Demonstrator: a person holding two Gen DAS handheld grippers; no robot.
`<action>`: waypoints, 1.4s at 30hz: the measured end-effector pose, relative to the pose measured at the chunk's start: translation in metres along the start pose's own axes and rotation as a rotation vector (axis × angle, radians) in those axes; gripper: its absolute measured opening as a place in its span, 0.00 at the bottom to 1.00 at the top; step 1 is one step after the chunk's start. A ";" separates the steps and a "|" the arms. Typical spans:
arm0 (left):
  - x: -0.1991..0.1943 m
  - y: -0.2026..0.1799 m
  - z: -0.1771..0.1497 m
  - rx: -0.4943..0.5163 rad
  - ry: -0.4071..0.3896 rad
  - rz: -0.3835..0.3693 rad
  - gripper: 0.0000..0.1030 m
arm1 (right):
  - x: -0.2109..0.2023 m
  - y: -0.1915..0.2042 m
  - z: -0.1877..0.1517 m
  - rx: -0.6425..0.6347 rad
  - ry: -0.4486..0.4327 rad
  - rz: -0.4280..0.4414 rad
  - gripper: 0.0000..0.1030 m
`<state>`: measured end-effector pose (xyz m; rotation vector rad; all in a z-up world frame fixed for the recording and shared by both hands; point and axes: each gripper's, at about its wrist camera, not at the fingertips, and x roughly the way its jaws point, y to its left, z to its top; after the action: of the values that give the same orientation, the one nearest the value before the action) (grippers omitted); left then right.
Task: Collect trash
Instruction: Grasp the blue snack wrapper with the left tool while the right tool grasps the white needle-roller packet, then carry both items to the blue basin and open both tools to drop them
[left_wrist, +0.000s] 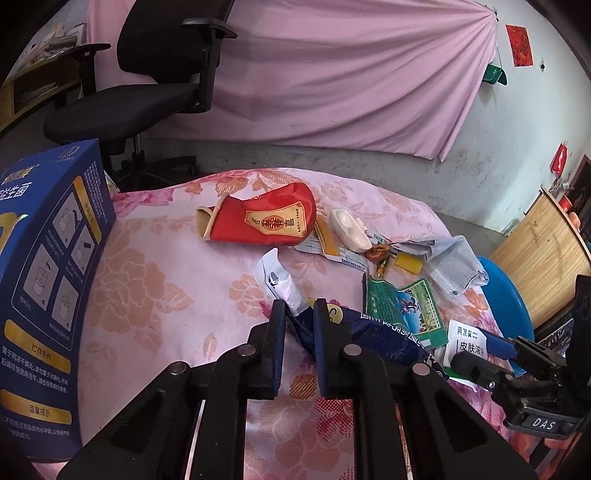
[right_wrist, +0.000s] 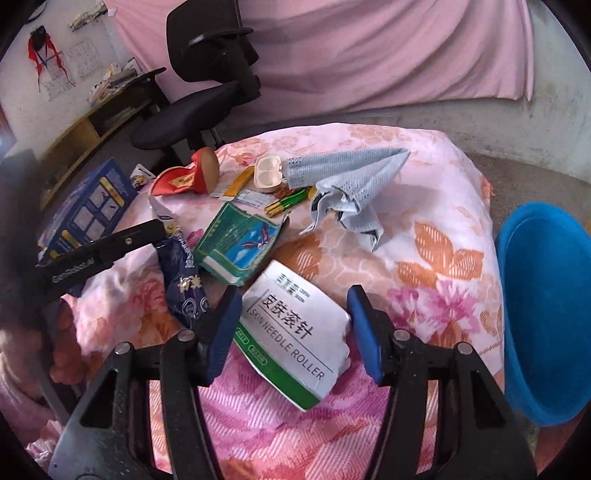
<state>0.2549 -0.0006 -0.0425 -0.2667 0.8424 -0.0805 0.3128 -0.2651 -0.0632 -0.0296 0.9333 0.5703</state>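
The left hand-held gripper (left_wrist: 299, 314) fills the lower middle of the left wrist view, its two black fingers reaching up toward frame centre. The jaws stand narrowly apart and pinch a dark blue wrapper (left_wrist: 373, 332) between the blue pads (left_wrist: 320, 332).

The right hand-held gripper (right_wrist: 293, 306) rises from the bottom of the right wrist view, jaws spread wide, with the blue pads (right_wrist: 364, 325) on either side of a white box (right_wrist: 295, 332), apart from it at the right. In the left wrist view it enters from the lower right edge, pointing left.
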 end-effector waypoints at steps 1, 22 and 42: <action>0.000 0.000 0.000 0.001 -0.001 0.000 0.11 | -0.002 -0.001 -0.001 0.002 0.000 0.011 0.86; -0.055 -0.014 -0.025 0.104 -0.157 0.024 0.07 | -0.007 0.027 -0.012 -0.120 -0.009 -0.043 0.44; -0.115 -0.157 -0.007 0.361 -0.687 -0.184 0.07 | -0.146 0.006 -0.047 -0.090 -0.904 -0.291 0.44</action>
<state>0.1786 -0.1335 0.0780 -0.0196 0.1111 -0.2914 0.2076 -0.3383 0.0214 0.0125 0.0177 0.2945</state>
